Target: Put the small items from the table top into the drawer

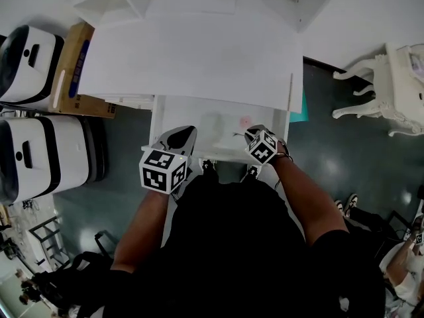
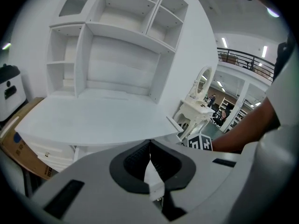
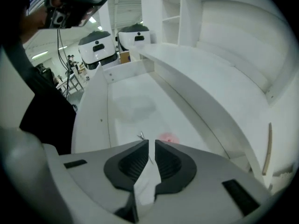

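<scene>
The white desk top carries no small items that I can see. Below it the drawer stands pulled out. Inside lie a small pink item, a thin metal clip and a faint translucent piece. My left gripper hovers over the drawer's front left part, jaws together and empty. My right gripper hangs over the front right, just short of the pink item and the clip, with only a slit between its jaws and nothing in them.
Two white machines and a cardboard box stand left of the desk. A white ornate dressing table is at the right on dark floor. The hutch shelves rise behind the desk top. My body is against the drawer front.
</scene>
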Demonstrator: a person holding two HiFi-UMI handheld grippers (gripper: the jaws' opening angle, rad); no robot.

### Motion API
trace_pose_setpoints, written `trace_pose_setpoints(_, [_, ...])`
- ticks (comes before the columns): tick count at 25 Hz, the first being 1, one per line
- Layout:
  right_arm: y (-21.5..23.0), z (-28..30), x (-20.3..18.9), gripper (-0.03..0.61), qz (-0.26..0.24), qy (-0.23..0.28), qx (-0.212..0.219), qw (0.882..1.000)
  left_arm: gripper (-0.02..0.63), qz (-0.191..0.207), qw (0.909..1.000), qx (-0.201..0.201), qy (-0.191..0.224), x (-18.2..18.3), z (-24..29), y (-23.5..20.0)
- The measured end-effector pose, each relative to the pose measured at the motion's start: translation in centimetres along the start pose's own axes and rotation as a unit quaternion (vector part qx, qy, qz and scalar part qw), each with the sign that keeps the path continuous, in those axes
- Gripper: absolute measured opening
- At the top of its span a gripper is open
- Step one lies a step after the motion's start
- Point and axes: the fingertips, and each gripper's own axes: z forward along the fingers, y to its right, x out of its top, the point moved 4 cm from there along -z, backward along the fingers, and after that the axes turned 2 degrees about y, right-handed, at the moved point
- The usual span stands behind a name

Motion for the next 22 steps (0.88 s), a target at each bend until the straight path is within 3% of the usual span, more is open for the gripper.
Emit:
trace_pose_setpoints(5, [0.4,-4.5,2.4,0.035,0.052,0.069,-0.019,0.996,0.011,0.015,0.9997,-0.020,0.006,0.8,1.0,1.2])
trace_pose_setpoints(9, [0.8,-9.0,4.2,0.035,0.115,0.138,-0.031,0.983,0.011,0.027,0.9990,-0.036,0.008,1.3,1.8,2.4])
trace_pose_setpoints(17, [2.1,-17.3,5.0,0.034,0.235,0.250,-0.061,0.937,0.011,0.050,0.9963,-0.068,0.018,2.6,2.8,5.2])
trace_pose_setpoints(22, [3.0,-21.5,4.4,0.034,0.293,0.313,-0.078,0.900,0.011,0.058,0.9942,-0.086,0.029,3.5,2.9,6.5])
